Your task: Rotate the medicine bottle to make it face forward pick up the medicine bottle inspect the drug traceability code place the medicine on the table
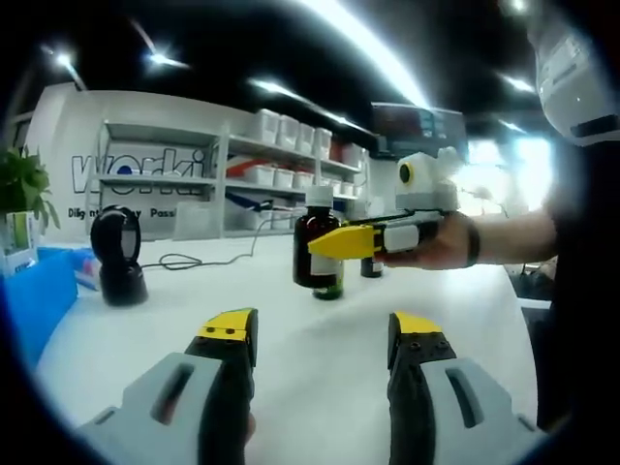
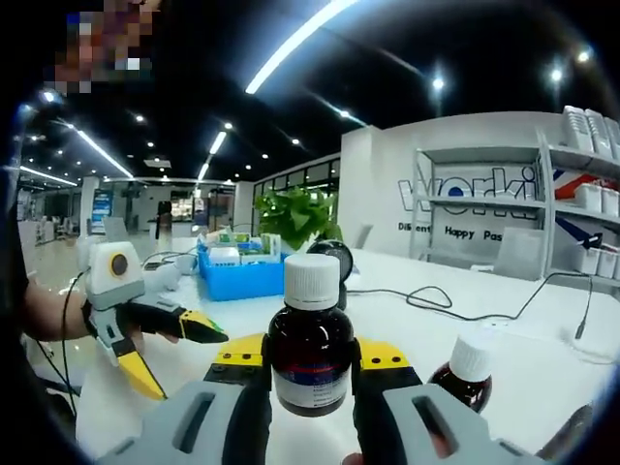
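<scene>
Dark brown glass medicine bottle (image 2: 311,345) with white screw cap and pale label standing upright, lifted clear of the white bench (image 2: 542,373).

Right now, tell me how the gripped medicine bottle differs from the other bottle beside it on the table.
The gripped bottle is clamped between the right gripper jaws; the second bottle stands free on the white table. The gripped bottle shows its label; the second bottle's label isn't visible. Both are dark brown with white caps.
</scene>
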Action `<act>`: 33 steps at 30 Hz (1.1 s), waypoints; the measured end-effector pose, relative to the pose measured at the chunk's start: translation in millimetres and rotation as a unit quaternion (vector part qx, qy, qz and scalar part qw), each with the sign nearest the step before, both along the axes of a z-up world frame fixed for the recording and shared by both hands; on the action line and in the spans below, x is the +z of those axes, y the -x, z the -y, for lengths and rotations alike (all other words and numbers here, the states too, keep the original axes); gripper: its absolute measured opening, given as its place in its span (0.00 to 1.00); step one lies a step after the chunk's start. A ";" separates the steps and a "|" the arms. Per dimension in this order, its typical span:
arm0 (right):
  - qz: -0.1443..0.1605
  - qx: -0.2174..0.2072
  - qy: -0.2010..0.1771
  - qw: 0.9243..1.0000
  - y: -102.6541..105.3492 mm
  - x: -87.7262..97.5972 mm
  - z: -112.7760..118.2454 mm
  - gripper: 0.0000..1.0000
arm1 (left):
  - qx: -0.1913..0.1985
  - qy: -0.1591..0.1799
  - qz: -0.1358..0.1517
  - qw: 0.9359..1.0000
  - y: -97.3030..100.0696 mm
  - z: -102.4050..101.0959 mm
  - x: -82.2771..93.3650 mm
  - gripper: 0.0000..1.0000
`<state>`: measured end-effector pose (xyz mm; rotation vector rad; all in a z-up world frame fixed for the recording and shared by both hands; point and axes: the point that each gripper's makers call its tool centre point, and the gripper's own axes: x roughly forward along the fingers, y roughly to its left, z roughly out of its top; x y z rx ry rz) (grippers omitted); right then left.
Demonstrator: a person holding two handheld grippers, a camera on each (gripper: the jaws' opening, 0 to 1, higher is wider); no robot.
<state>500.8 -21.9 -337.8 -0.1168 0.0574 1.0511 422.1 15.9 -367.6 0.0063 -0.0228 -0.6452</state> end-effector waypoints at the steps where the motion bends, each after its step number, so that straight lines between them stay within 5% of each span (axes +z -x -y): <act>1: -0.002 0.000 -0.001 1.000 -1.7 -1.9 -2.3 0.27 | 0.000 0.000 0.000 1.000 -0.1 0.0 -0.1 0.45; 16: -0.006 -0.021 0.035 0.999 -26.7 -40.4 -27.9 0.27 | 0.001 0.006 -0.004 1.000 -0.9 -1.1 0.0 0.45; 33: -0.025 -0.025 0.028 0.999 -30.9 -49.4 -32.6 0.27 | 0.003 0.011 -0.006 1.000 -3.0 -3.5 0.9 0.45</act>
